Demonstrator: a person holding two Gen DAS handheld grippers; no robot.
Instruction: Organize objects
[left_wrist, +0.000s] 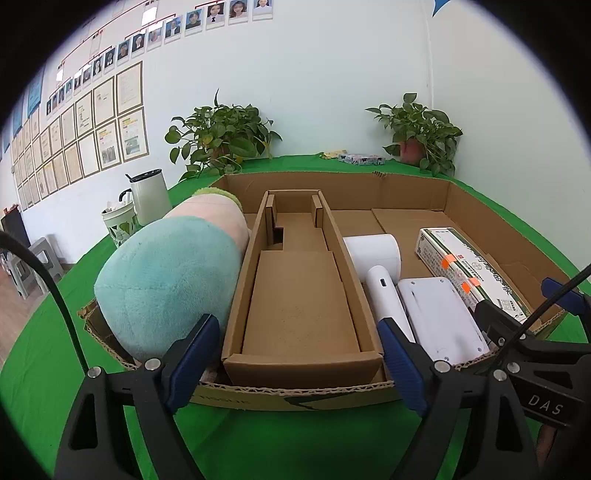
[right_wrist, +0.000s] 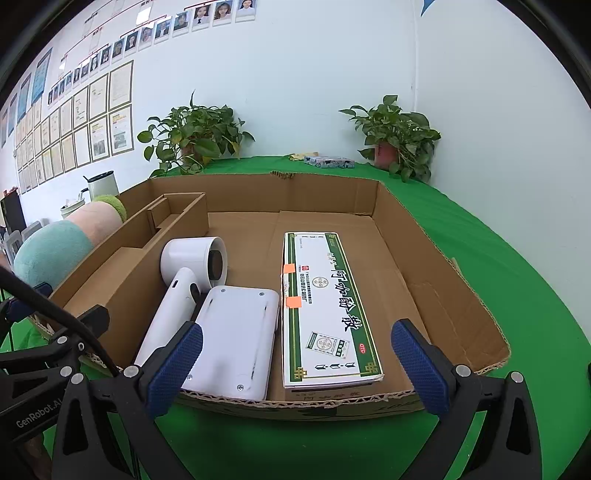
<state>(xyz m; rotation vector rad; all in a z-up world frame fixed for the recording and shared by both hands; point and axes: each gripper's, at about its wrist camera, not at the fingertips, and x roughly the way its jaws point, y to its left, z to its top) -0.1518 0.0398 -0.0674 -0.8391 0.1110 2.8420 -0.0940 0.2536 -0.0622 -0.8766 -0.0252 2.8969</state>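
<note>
A large open cardboard tray (left_wrist: 406, 188) (right_wrist: 436, 266) lies on the green table. In it, from left to right, are a teal and pink plush toy (left_wrist: 166, 273) (right_wrist: 55, 251), a long narrow cardboard box (left_wrist: 299, 295) (right_wrist: 122, 266), a white hair dryer (left_wrist: 380, 269) (right_wrist: 184, 280), a flat white device (left_wrist: 439, 317) (right_wrist: 236, 339) and a green and white medicine box (left_wrist: 469, 269) (right_wrist: 325, 306). My left gripper (left_wrist: 299, 365) is open and empty in front of the narrow box. My right gripper (right_wrist: 295, 365) is open and empty at the tray's near edge.
Two potted plants (left_wrist: 218, 136) (left_wrist: 421, 133) stand at the back of the table by the wall. A white mug (left_wrist: 147, 195) and a patterned cup (left_wrist: 120, 223) stand left of the tray. A small patterned box (left_wrist: 362, 159) lies at the far edge.
</note>
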